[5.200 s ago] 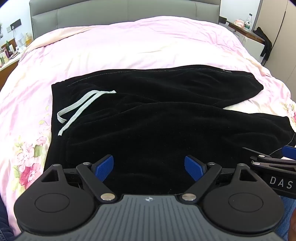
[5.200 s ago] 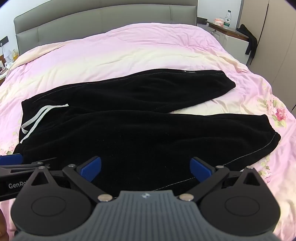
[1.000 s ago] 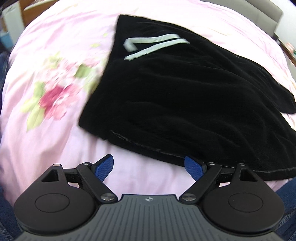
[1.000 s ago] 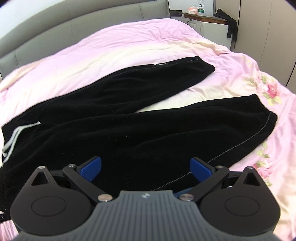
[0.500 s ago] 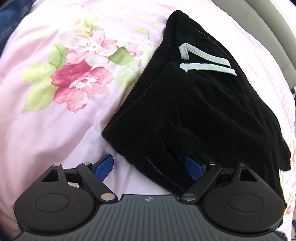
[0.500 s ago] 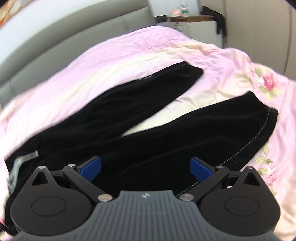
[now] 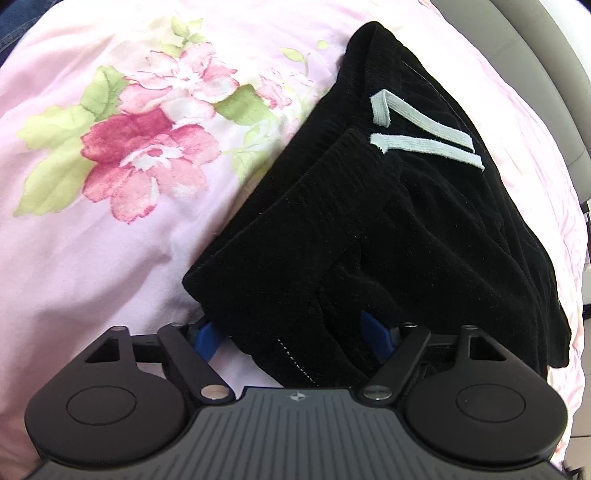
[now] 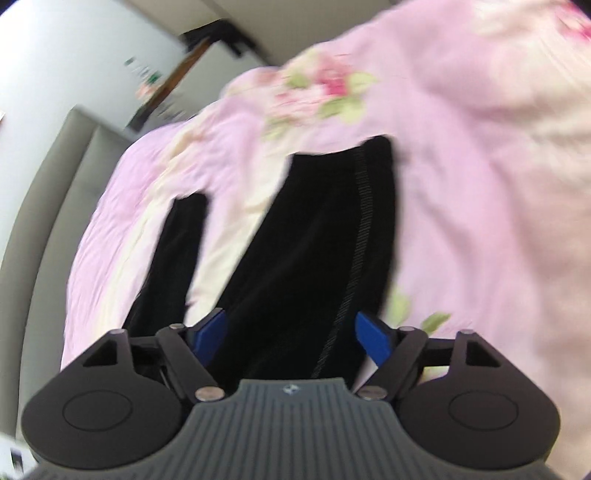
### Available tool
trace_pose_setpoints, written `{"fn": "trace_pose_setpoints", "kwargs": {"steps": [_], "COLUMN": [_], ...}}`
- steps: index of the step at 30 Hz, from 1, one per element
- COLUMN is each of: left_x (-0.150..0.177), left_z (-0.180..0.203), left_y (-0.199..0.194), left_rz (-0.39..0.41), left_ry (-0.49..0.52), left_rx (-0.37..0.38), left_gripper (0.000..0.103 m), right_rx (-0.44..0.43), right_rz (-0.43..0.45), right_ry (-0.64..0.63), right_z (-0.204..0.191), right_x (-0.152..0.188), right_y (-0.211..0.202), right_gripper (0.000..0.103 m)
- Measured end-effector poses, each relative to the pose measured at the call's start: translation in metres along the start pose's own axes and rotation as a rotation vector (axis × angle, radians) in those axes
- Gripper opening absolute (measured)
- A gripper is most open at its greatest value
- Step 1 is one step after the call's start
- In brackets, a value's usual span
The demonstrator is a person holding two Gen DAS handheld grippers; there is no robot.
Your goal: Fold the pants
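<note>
Black pants lie on the bed, their white drawstring at the upper right of the left wrist view. My left gripper points down at the near waist corner. Its jaws are closing with that corner between the blue pads; no firm pinch shows. In the blurred right wrist view, one pant leg runs away from me to its cuff. The other leg lies to its left. My right gripper straddles the near leg, jaws closing, with the fabric between them and not clearly pressed.
A pink floral duvet covers the whole bed under the pants. The grey headboard curves along the left of the right wrist view, with a blurred nightstand beyond it. A strip of a person's denim shows at the top left.
Both grippers' jaws have narrowed. The left one has edged onto the waist corner. The right one has swept along the leg towards the cuff and rolled, so its view is tilted and blurred.
</note>
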State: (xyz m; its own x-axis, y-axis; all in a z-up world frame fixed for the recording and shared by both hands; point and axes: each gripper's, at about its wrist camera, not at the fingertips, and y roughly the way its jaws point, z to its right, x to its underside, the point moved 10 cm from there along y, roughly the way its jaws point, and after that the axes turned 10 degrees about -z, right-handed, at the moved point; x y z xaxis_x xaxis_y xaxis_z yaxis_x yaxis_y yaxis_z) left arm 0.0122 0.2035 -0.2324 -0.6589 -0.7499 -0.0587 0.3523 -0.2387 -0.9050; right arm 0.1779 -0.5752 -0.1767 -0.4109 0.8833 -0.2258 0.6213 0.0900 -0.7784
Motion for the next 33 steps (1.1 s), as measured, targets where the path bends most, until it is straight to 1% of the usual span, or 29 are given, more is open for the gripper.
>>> {"fn": "trace_pose_setpoints", "kwargs": {"steps": [3, 5, 7, 9, 11, 12, 13, 14, 15, 16, 18, 21, 23, 25, 27, 33], "left_x": [0.000, 0.001, 0.002, 0.002, 0.002, 0.001, 0.000, -0.001, -0.003, -0.003, -0.004, -0.008, -0.015, -0.021, -0.028, -0.055], "left_z": [-0.003, -0.005, -0.007, -0.008, -0.008, -0.008, -0.007, -0.005, -0.002, 0.001, 0.005, 0.006, 0.010, 0.020, 0.035, 0.066], "left_y": [-0.006, -0.009, -0.009, -0.008, -0.006, -0.007, -0.009, -0.011, -0.016, -0.021, -0.031, -0.043, -0.051, -0.064, -0.077, -0.099], "left_rz": [0.008, 0.007, 0.011, 0.011, 0.006, 0.006, 0.013, 0.025, 0.041, 0.056, 0.076, 0.079, 0.088, 0.122, 0.154, 0.176], "left_ry": [-0.031, -0.051, -0.065, -0.080, -0.092, -0.098, -0.100, -0.097, -0.091, -0.083, -0.079, -0.108, -0.114, -0.062, -0.016, 0.022], "left_rx": [0.029, 0.048, 0.057, 0.060, 0.054, 0.048, 0.044, 0.048, 0.063, 0.081, 0.112, 0.181, 0.214, 0.220, 0.244, 0.331], "left_gripper": [0.080, 0.079, 0.078, 0.079, 0.079, 0.075, 0.067, 0.062, 0.053, 0.047, 0.045, 0.044, 0.044, 0.044, 0.043, 0.043], "right_rx": [0.011, 0.021, 0.036, -0.010, -0.060, -0.080, -0.083, -0.074, -0.087, -0.119, -0.191, -0.256, -0.287, -0.295, -0.301, -0.408], "right_rz": [0.079, 0.104, 0.097, 0.047, 0.038, 0.039, 0.037, 0.029, 0.018, 0.019, 0.034, 0.039, 0.041, 0.049, 0.050, 0.073], "right_ry": [0.024, 0.016, 0.020, 0.061, 0.101, 0.104, 0.103, 0.102, 0.104, 0.111, 0.098, 0.056, 0.038, 0.027, 0.027, 0.018], "right_z": [0.027, 0.034, 0.043, 0.051, 0.056, 0.055, 0.054, 0.052, 0.050, 0.045, 0.031, 0.007, -0.010, -0.025, -0.039, -0.092], "right_x": [-0.028, -0.039, -0.044, -0.046, -0.047, -0.049, -0.050, -0.051, -0.052, -0.054, -0.059, -0.065, -0.070, -0.075, -0.079, -0.093], "right_y": [0.004, 0.010, 0.019, 0.035, 0.043, 0.045, 0.046, 0.048, 0.049, 0.046, 0.036, 0.021, 0.012, 0.005, -0.001, -0.016], "right_gripper": [0.073, 0.073, 0.073, 0.073, 0.073, 0.064, 0.042, 0.028, 0.005, 0.005, 0.003, 0.003, 0.003, 0.003, 0.003, 0.003]}}
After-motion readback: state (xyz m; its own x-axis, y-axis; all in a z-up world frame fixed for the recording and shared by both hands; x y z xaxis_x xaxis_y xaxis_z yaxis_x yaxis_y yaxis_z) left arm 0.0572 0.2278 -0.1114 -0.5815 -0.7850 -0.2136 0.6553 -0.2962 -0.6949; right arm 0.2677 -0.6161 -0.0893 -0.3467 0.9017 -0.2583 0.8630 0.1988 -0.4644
